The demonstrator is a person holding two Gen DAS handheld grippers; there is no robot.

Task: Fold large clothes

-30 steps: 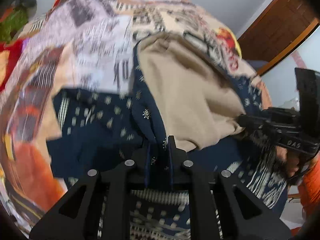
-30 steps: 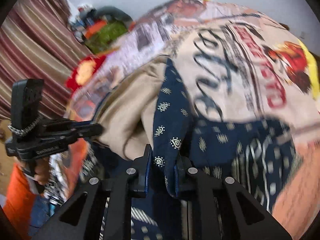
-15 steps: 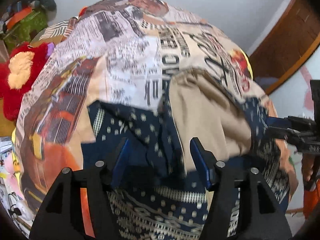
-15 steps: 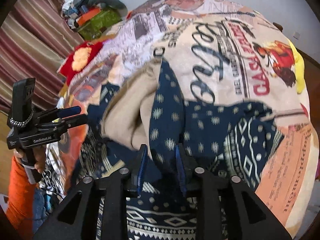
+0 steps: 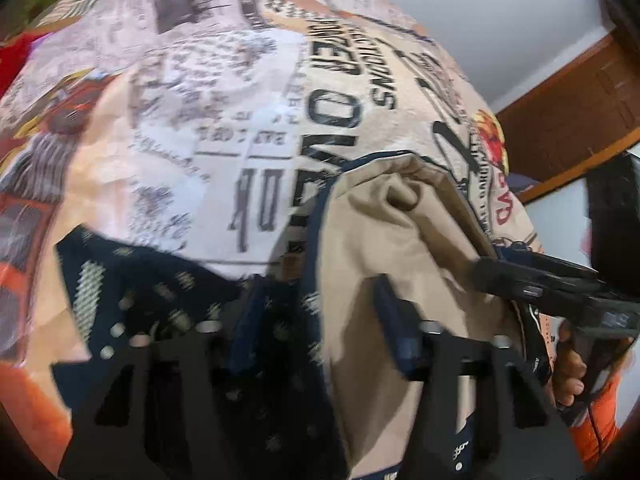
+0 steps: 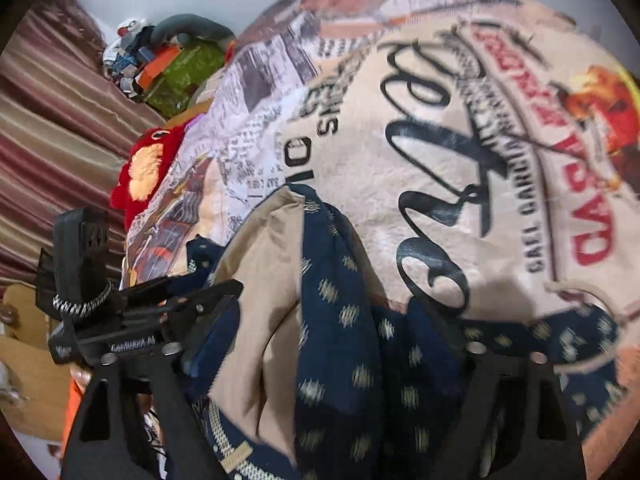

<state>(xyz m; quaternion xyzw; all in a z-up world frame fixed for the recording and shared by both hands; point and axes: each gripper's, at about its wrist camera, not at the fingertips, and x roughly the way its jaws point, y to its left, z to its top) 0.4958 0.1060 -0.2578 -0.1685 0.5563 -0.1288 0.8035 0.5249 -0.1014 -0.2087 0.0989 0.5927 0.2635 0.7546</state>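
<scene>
Both jaws now released; garment [image 5: 400, 264] on newsprint-patterned bedspread [image 5: 224, 120], striped curtain [image 6: 52, 128].

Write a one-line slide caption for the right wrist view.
Open right gripper over the navy garment on a printed bedspread, left gripper alongside.

Soft matt cloth for the navy garment [image 5: 168, 292] with plain beige lining [image 5: 384, 240]; printed, slightly crumpled bedsheet [image 6: 460, 128]; matt black plastic gripper [image 5: 320, 324] fingers; smooth brown wood door [image 5: 568, 120].
</scene>
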